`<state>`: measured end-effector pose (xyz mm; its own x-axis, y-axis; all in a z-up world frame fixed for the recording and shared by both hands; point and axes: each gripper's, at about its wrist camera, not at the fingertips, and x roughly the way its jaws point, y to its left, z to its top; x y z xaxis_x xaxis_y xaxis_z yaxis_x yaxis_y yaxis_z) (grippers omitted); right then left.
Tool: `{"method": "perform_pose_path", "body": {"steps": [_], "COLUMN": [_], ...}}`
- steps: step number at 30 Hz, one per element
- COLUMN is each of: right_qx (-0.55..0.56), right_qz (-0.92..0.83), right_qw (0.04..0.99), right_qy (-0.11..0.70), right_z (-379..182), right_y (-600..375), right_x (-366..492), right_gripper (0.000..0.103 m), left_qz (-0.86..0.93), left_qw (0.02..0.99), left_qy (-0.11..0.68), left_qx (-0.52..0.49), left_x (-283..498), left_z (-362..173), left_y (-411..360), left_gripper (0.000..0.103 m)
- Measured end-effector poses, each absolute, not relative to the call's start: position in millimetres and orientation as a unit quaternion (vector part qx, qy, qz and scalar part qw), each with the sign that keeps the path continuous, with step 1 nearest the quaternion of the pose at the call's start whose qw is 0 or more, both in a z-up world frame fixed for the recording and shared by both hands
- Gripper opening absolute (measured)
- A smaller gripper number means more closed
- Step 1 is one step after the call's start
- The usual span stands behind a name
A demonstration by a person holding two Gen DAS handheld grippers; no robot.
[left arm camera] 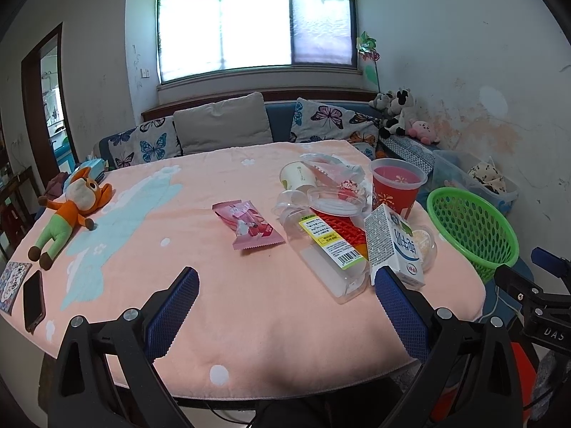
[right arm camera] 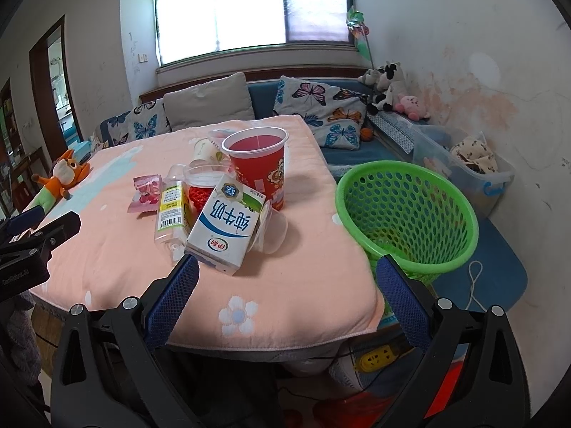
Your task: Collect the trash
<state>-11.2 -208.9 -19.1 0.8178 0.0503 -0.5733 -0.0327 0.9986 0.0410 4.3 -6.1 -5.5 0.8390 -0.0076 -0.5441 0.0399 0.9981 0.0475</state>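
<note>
Trash lies in a heap on the pink cloth table (left arm camera: 249, 321) (right arm camera: 303, 285): a white milk carton (left arm camera: 394, 246) (right arm camera: 226, 226), a clear plastic box with a yellow label (left arm camera: 328, 249) (right arm camera: 171, 210), a red cup (left arm camera: 396, 187) (right arm camera: 260, 164), a paper cup (left arm camera: 298, 176) and a pink snack wrapper (left arm camera: 248, 224) (right arm camera: 146, 192). A green mesh basket (left arm camera: 471, 228) (right arm camera: 407, 214) stands off the table's right side. My left gripper (left arm camera: 287, 274) is open, empty, near the front edge. My right gripper (right arm camera: 289, 267) is open too, just short of the carton.
An orange plush toy (left arm camera: 71, 214) (right arm camera: 59, 178) and a dark phone (left arm camera: 34, 301) lie on the table's left side. A sofa with butterfly cushions (left arm camera: 221, 126) stands behind. A clear storage bin (right arm camera: 464, 164) sits by the right wall, a yellow power strip (right arm camera: 378, 356) under the table.
</note>
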Motion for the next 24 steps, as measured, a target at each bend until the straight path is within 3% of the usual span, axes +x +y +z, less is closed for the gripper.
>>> {"method": "perform_pose_path", "body": {"steps": [24], "right_qx": [0.014], "right_qz": [0.027], "right_qw": [0.950], "right_qy": [0.311], "right_z": [-24], "right_y": [-207], "right_x": [3], "right_gripper": [0.099], "left_qz": [-0.010], "left_qw": [0.956], "left_qy": [0.292], "left_qx": [0.022], "left_x": [14], "left_z": [-7], "left_y": [-3], "left_gripper": [0.096]}}
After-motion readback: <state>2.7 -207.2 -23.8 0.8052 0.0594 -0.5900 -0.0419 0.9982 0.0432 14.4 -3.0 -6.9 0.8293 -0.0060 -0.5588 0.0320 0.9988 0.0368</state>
